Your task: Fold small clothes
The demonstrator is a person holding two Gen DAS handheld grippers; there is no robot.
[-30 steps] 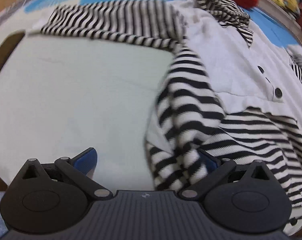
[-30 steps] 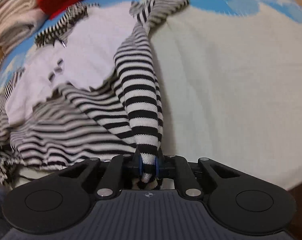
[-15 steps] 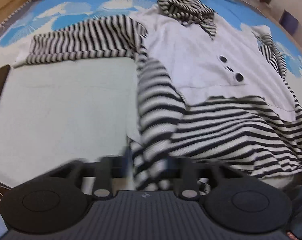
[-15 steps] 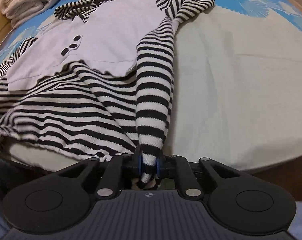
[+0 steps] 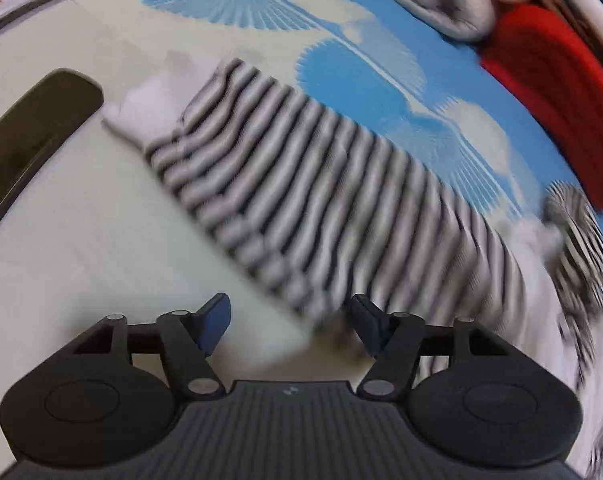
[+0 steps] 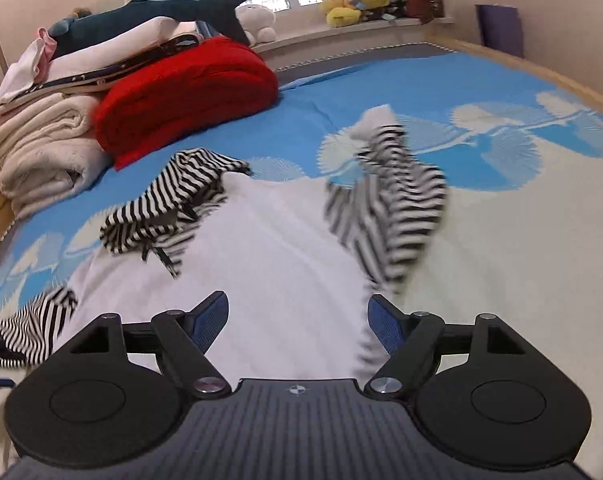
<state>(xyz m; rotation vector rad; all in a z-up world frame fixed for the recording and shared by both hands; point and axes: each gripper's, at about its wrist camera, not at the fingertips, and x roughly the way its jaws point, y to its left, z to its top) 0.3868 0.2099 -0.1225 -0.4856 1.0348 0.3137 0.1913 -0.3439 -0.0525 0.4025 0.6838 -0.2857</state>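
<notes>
A: We start with the bed, which fills both views; its cover is cream near us and blue with pale fan-shaped prints farther off.

B: Agreed. At the far left of the right wrist view we see a stack of folded bedding, with a red folded blanket just beside it, touching, and a dark plush shark lying on top of the stack. Yellow plush toys sit on the window ledge beyond.

A: Then the task's thing: the striped garment lies spread on the bed, its white front panel in the middle of that view, the striped collar crumpled at its far left, and a striped sleeve, blurred, at the right of the panel.

B: In the left wrist view we see the other striped sleeve stretched flat across the cover from far left to near right, white cuff at the far end, also blurred.

A: The left gripper has its jaws apart and opening; the sleeve's near edge lies under the gap, but the pads do not press it.

B: The right gripper likewise stands wide and opening, over the white panel, clamped on nothing.
</notes>
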